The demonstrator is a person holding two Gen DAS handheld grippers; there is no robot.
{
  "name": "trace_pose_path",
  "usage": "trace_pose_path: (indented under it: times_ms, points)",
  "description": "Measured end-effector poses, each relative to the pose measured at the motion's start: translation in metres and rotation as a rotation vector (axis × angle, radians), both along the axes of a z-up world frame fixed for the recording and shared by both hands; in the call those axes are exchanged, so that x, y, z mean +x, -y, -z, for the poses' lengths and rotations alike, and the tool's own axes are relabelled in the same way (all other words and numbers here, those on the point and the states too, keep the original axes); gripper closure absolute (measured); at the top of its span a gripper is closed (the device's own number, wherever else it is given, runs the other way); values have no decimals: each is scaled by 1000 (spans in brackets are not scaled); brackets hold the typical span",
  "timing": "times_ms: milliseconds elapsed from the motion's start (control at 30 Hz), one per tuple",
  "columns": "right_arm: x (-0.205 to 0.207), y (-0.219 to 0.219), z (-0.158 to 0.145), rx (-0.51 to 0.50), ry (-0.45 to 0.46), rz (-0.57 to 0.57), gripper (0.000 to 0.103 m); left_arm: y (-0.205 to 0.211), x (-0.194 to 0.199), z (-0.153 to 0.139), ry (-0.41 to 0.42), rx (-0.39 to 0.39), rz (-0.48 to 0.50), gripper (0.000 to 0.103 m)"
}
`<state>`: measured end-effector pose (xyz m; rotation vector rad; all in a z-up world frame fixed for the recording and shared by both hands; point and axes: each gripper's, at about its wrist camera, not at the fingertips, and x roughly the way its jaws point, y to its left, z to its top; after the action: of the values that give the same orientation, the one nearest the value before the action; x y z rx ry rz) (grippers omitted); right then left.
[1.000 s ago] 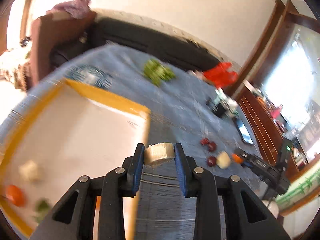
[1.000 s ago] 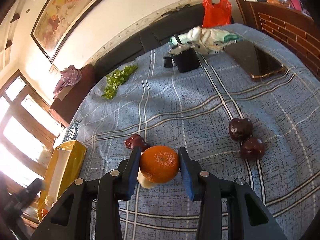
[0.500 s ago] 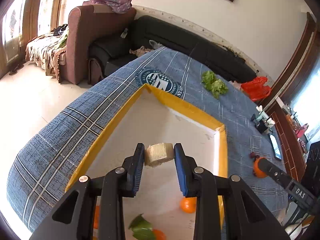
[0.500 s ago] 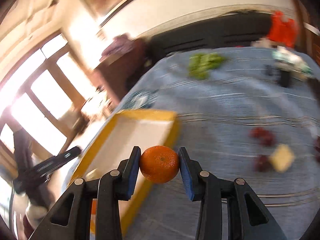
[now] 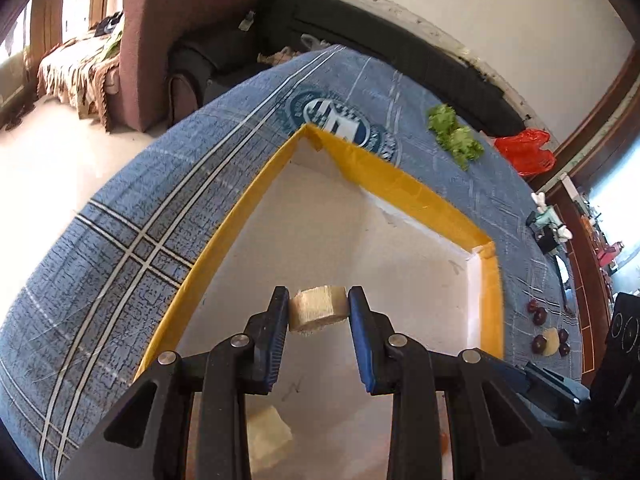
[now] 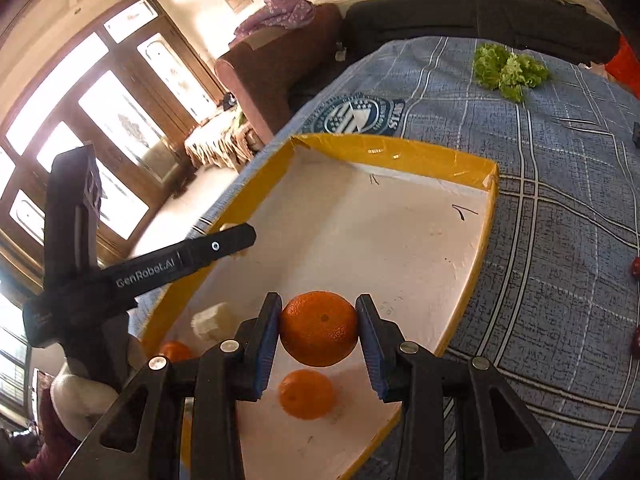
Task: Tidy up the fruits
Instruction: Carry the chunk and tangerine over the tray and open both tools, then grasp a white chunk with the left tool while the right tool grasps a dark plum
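My left gripper (image 5: 318,314) is shut on a pale beige fruit chunk (image 5: 317,313) and holds it above the white floor of the yellow-rimmed tray (image 5: 400,188). My right gripper (image 6: 319,330) is shut on an orange (image 6: 319,328) and holds it over the near part of the same tray (image 6: 400,156). In the tray lie another orange (image 6: 306,394), a third orange (image 6: 174,351) and a pale chunk (image 6: 212,322). The left gripper's arm (image 6: 160,266) reaches over the tray's left rim. A pale chunk (image 5: 268,436) lies under my left gripper.
The tray sits on a blue plaid cloth (image 5: 120,240) near its edge. Dark red fruits (image 5: 538,314) and a pale piece (image 5: 552,342) lie to the right of the tray. Green lettuce (image 6: 508,70) lies farther back. A sofa (image 5: 360,32) stands behind.
Both grippers have swung from the loose fruits on the cloth to over the tray, each still holding its fruit. The right gripper now hangs above the tray's near end.
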<state>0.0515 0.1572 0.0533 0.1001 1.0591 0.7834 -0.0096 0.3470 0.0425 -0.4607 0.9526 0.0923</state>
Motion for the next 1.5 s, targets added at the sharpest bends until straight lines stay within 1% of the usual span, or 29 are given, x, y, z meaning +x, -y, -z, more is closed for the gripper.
trace_pose_path:
  times_ms: [100, 133, 200, 267, 300, 333, 467, 567, 633, 667, 733, 833, 933, 967, 1100, 1200, 1333, 1500]
  points:
    - [4, -9, 11, -23, -23, -10, 60, -4, 4, 11, -43, -29, -8, 74]
    - [3, -11, 11, -37, 5, -13, 60, -5, 4, 12, -49, -30, -12, 74]
    - [2, -18, 12, -70, 26, -30, 59, -5, 4, 13, -56, -26, -21, 74]
    - [0, -21, 13, -87, 39, -39, 58, -4, 4, 12, -48, -24, -17, 71]
    - [0, -21, 13, -90, 45, -42, 58, -3, 3, 10, -42, -20, -16, 65]
    - [0, -21, 13, -92, 51, -44, 57, -2, 3, 9, -36, -18, -18, 61]
    - [-4, -18, 10, -93, 75, -42, 54, -4, -3, 1, -2, -18, -29, 57]
    - [-11, -5, -5, -61, 103, -19, 54, -7, -15, -12, 29, -31, -60, 55]
    - [-16, 8, -16, -39, 128, 9, 50, -5, -28, -24, 60, -47, -79, 48]
    - [-19, 19, -21, -25, 139, 25, 49, 0, -37, -33, 84, -57, -81, 45]
    - [-25, 43, -32, -4, 164, 72, 47, 13, -49, -46, 121, -66, -73, 34]
    - [-32, 89, -45, 3, 189, 169, 47, 38, -66, -64, 172, -94, -33, 25]
    - [-35, 149, -53, 6, 197, 295, 47, 69, -71, -71, 188, -131, 37, 23]
    - [-38, 175, -55, 6, 199, 349, 47, 81, -72, -72, 188, -138, 68, 23]
    - [-50, 274, -55, -17, 197, 563, 44, 134, -67, -72, 177, -114, 179, 23]
    - [-53, 328, -48, -45, 179, 664, 44, 171, -58, -62, 141, -108, 248, 23]
    - [-38, 364, -34, -47, 142, 720, 44, 207, -44, -51, 102, -111, 310, 24]
    - [-4, 376, -10, -103, 133, 768, 44, 243, -27, -32, 62, -68, 378, 24]
